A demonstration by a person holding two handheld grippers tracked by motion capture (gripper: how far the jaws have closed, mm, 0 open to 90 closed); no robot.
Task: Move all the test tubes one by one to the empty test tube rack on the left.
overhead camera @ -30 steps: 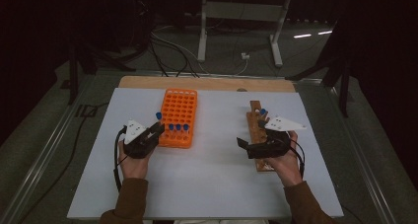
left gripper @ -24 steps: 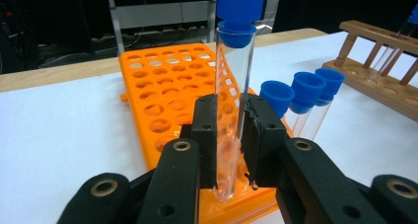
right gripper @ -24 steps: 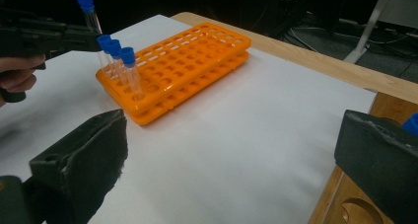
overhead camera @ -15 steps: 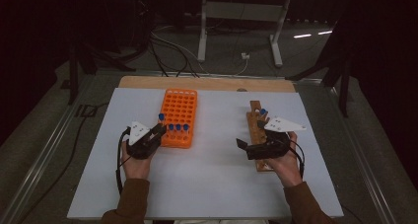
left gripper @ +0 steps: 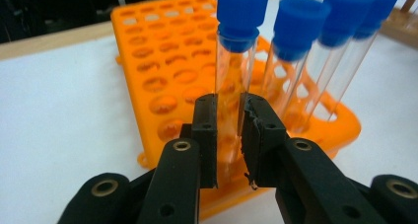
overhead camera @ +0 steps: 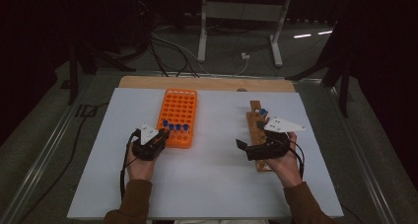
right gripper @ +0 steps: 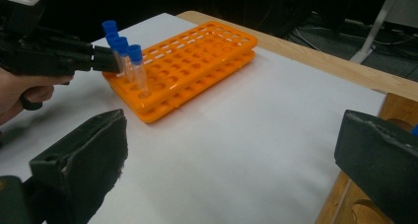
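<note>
While the left tongs (left gripper: 227,135) clamp a clear blue-capped glass tube (left gripper: 235,71) standing in the orange plastic rack's (left gripper: 162,51) near row, right tongs (right gripper: 226,160) gape, holding nothing.

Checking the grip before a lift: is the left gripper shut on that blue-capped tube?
Shut. The left gripper has both pads pressed against the blue-capped tube, upright in the orange rack.

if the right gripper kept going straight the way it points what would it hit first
Probably nothing soon: the right gripper stands open over bare white table. Farther along, roughly in line, sits the orange rack; depth is hard to judge.
</note>
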